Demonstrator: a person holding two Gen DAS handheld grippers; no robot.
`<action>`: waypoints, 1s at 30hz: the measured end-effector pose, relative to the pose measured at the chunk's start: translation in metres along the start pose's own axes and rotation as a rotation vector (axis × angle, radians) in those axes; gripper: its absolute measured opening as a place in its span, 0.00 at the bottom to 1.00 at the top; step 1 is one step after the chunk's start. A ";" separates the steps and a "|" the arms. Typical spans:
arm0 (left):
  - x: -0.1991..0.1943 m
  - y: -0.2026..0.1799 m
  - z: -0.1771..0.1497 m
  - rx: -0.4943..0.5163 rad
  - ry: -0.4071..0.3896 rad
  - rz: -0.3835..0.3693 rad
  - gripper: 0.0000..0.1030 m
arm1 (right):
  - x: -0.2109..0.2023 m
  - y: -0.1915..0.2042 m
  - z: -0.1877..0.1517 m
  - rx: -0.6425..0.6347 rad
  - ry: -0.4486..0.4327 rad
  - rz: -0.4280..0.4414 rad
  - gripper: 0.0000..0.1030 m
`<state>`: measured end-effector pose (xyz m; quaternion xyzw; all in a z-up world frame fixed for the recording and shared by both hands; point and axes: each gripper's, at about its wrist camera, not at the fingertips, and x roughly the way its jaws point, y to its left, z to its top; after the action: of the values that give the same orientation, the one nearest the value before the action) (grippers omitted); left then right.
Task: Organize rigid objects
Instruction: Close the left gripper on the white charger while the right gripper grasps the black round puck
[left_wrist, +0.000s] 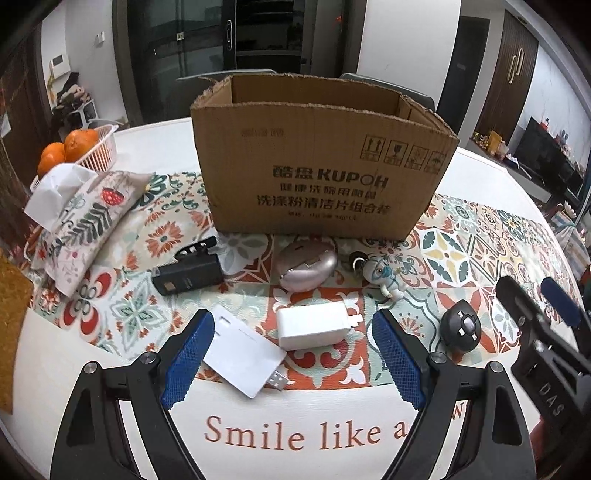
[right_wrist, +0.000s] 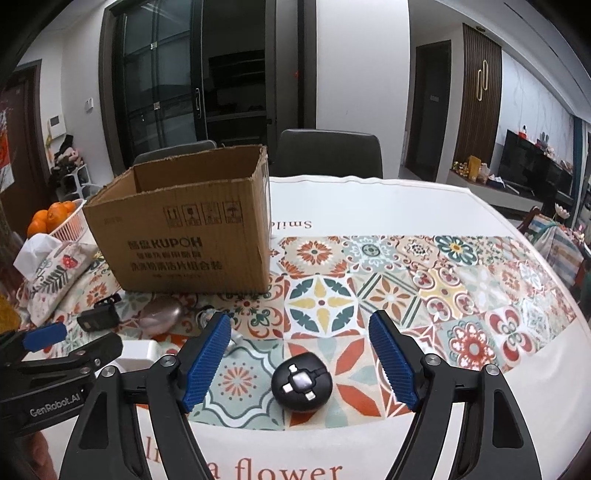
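Observation:
An open cardboard box (left_wrist: 317, 162) stands at the back of the table; it also shows in the right wrist view (right_wrist: 184, 236). In front of it lie a black device (left_wrist: 188, 275), a pink oval case (left_wrist: 308, 267), a small figurine keychain (left_wrist: 380, 275), a white charger (left_wrist: 314, 325), a white flat card with a USB plug (left_wrist: 240, 349) and a black round plug adapter (left_wrist: 460, 326). My left gripper (left_wrist: 293, 356) is open, its fingers either side of the charger and card. My right gripper (right_wrist: 301, 363) is open around the black adapter (right_wrist: 301, 382).
A tissue pouch (left_wrist: 79, 225) and a pink basket of oranges (left_wrist: 98, 153) sit at the left. The right gripper shows at the right of the left wrist view (left_wrist: 535, 317). A patterned tablecloth (right_wrist: 461, 295) covers the table; chairs stand behind it.

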<state>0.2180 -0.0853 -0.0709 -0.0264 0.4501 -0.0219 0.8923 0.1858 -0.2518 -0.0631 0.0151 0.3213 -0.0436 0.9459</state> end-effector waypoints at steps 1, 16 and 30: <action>0.003 -0.001 -0.001 0.002 0.006 0.000 0.85 | 0.002 0.000 -0.002 0.002 0.005 0.001 0.77; 0.038 -0.008 -0.007 -0.028 0.034 0.006 0.84 | 0.041 -0.013 -0.029 0.057 0.127 0.021 0.77; 0.058 -0.002 -0.009 -0.074 0.037 0.010 0.77 | 0.072 -0.009 -0.045 0.074 0.208 -0.009 0.79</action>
<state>0.2451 -0.0908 -0.1225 -0.0568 0.4670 -0.0013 0.8824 0.2146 -0.2635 -0.1431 0.0530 0.4159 -0.0578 0.9060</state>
